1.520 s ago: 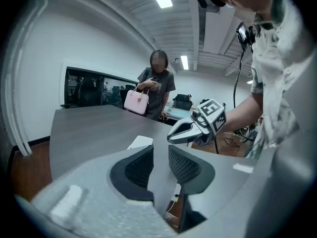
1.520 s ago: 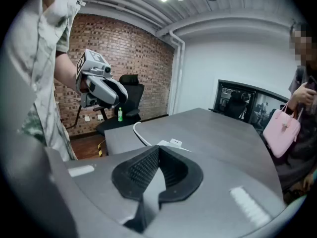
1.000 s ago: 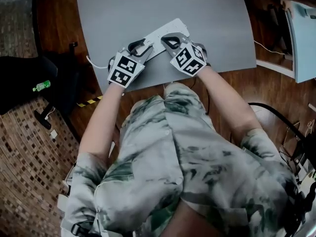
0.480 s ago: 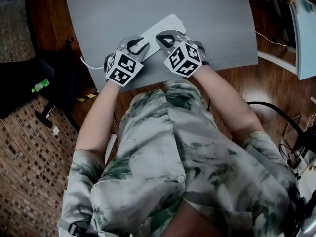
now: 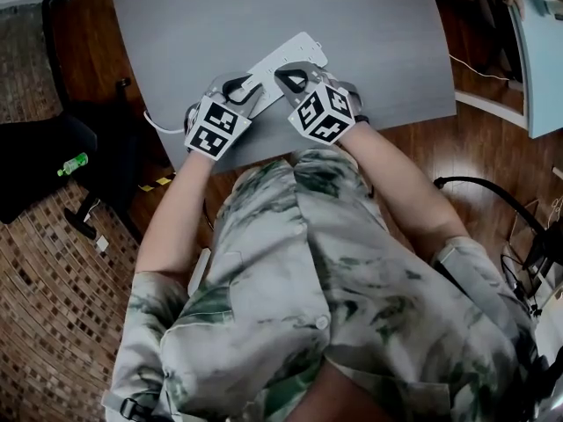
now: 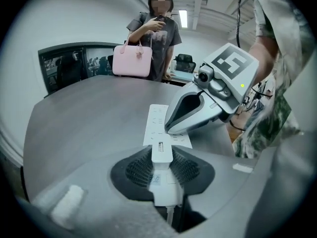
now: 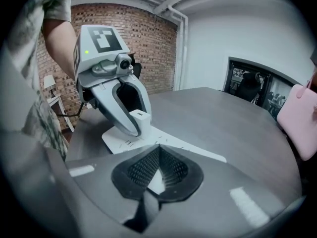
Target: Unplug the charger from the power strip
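Note:
A white power strip [image 5: 288,57] lies slantwise on the grey table [image 5: 352,25], close to its near edge. My left gripper [image 5: 236,89] is shut on the white charger [image 6: 162,150], which stands plugged into the strip's [image 6: 159,119] near end. In the left gripper view the charger fills the gap between the pads [image 6: 136,168] of the left gripper [image 6: 162,158]. My right gripper [image 5: 293,79] is shut, and its tips rest on top of the strip [image 7: 173,145] just beside the charger [image 7: 140,120]. Each gripper shows in the other's view: the right gripper [image 6: 195,114], the left gripper [image 7: 130,129].
A person with a pink handbag [image 6: 132,63] stands at the table's far side. A white cable [image 5: 161,125] runs off the table's left edge. A black chair [image 5: 40,152] and a green bottle [image 5: 70,163] are on the floor at left.
Both grippers keep their places on the strip and charger. The whole scene has shifted slightly up and left in the head view.

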The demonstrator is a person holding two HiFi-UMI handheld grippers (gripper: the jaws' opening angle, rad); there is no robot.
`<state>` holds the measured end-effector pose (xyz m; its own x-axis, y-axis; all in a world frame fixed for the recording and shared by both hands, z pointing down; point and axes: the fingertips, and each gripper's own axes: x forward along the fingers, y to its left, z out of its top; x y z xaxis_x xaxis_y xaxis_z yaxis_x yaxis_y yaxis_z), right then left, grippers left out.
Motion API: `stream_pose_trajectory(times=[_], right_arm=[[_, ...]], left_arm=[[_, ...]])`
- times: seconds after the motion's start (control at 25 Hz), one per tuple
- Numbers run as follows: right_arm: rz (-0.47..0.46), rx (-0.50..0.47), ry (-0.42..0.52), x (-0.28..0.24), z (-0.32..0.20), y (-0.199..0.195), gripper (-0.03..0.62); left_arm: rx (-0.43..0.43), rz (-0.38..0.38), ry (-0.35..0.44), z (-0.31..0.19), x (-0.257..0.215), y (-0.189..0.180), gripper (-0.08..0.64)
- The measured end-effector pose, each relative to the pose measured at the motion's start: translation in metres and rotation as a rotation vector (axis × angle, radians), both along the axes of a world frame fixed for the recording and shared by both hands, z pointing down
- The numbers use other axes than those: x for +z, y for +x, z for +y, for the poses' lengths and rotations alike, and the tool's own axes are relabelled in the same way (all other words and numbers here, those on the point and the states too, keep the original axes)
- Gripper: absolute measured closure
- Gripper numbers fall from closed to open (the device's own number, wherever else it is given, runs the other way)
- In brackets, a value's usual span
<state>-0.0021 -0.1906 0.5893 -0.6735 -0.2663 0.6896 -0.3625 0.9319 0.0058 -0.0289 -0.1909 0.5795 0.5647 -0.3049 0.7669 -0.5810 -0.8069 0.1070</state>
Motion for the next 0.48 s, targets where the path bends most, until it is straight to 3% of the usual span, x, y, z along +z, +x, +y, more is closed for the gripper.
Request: stream_pose_trajectory(times=[0.12, 0.24, 0.36, 0.48], right_arm=[[-0.001, 0.001, -0.020, -0.001, 0.002, -0.002, 0.588], [0.008, 0.005, -0.006, -0.003, -0.002, -0.008, 0.588], [0.008, -0.003, -0.013, -0.001, 0.003, -0.008, 0.588], [0.018, -0.004, -0.034, 0.001, -0.003, -0.003, 0.589]], left_arm=[[-0.003, -0.004, -0.012, 0.002, -0.001, -0.002, 0.463], [0.065, -0.086, 0.079, 0.002, -0.009, -0.005, 0.462], [0.037, -0.040, 0.200, -0.017, -0.057, -0.011, 0.462], [-0.030, 0.052, 0.207, -0.043, -0.097, -0.032, 0.460]])
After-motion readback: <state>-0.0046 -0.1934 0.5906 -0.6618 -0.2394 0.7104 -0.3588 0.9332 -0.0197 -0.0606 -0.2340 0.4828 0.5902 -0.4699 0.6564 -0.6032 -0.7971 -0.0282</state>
